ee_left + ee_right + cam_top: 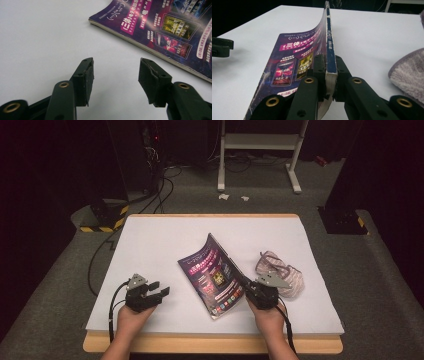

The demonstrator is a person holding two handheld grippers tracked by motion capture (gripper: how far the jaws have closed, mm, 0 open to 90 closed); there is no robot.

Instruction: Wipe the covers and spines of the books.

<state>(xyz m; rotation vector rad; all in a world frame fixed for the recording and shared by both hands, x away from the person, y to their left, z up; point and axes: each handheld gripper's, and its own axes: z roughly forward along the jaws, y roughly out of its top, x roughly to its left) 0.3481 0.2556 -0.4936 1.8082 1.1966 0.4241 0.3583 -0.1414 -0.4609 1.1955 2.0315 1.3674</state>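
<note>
The right gripper (252, 289) has its jaws clenched on the spine edge of a book (212, 275), near the book's lower right corner, and tips that edge up off the table (150, 240). In the right gripper view the spine (329, 47) runs straight away from the jaws, so the book's long axis lies in line with this gripper, and the purple cover slopes down to the left with its far edge resting on the white table.

The left gripper (161, 290) sits to the book's left, a little apart from it, with its jaws released and nothing between them. In the left gripper view the book's low edge (140, 46) lies ahead and to the right of the jaws. That free edge is what the left hand would reach, I judge. A folded grey towel (280, 272) lies just right of the right gripper.
</note>
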